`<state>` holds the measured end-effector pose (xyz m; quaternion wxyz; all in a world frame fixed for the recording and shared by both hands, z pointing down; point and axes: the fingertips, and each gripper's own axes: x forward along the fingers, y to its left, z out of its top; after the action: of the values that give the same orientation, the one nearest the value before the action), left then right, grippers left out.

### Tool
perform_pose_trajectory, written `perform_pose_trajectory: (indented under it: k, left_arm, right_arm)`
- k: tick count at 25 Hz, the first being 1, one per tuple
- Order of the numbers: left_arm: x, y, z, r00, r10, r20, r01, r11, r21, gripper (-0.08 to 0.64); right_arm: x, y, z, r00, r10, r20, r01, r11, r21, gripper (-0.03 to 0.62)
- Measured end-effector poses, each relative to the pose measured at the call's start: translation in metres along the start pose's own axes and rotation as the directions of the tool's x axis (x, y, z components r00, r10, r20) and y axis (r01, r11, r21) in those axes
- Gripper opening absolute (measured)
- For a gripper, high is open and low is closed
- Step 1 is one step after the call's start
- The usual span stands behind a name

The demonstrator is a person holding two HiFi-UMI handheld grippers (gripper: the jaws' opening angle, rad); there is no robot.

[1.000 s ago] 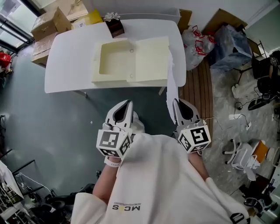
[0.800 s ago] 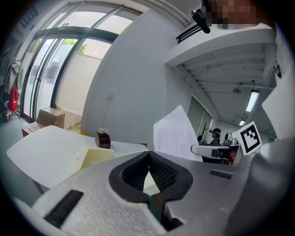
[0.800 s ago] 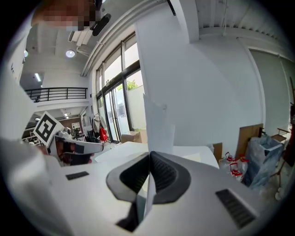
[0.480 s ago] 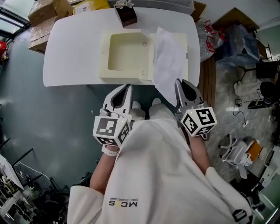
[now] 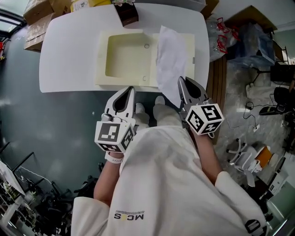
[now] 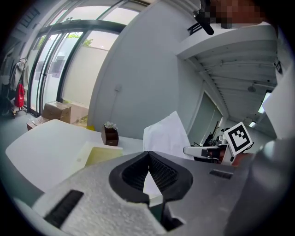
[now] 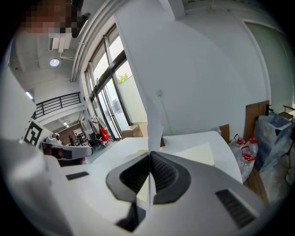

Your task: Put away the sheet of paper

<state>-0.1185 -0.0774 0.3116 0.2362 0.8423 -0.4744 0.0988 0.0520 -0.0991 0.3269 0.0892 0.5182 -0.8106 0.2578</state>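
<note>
Pinching the sheet of paper [image 5: 170,60] by its near edge, the right tool [image 7: 149,160] had its two jaws pressed tight on it. The paper stood up and leaned over the right half of the cream box [image 5: 102,60], the flat lid part. I could not tell if it touched the lid. The box lay open on the white bench [image 5: 69,55], and its deep left half had nothing in it. The left tool [image 6: 148,159] was on the near side of the box, by its left half. Its jaws were pressed together with nothing between them. A small brown pot [image 5: 125,14] stood just behind the box.

The job looked about half done. The paper was at the box but not inside yet. I think it must go flat into the deep half, the right tool must let go, and maybe the lid must be shut.
</note>
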Motion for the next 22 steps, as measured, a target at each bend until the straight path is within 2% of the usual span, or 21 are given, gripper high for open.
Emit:
perform_pose_trajectory:
  k: [10, 17, 22]
  left_arm:
    - [0.054, 0.002, -0.020, 0.998, 0.015, -0.069, -0.016, 1.000, -0.017, 0.026]
    - [0.084, 0.007, -0.039, 0.994, 0.024, -0.111, -0.028, 0.999, -0.040, 0.026]
    - [0.098, 0.014, -0.053, 0.991, 0.050, -0.126, -0.058, 0.996, -0.061, 0.026]
  right_arm:
    - [0.048, -0.057, -0.028, 0.995, -0.024, -0.096, 0.028, 0.999, 0.045, 0.014]
    - [0.073, -0.087, -0.056, 0.982, -0.043, -0.185, 0.061, 0.994, 0.094, 0.014]
    - [0.089, -0.099, -0.074, 0.970, -0.043, -0.241, 0.066, 0.994, 0.091, 0.014]
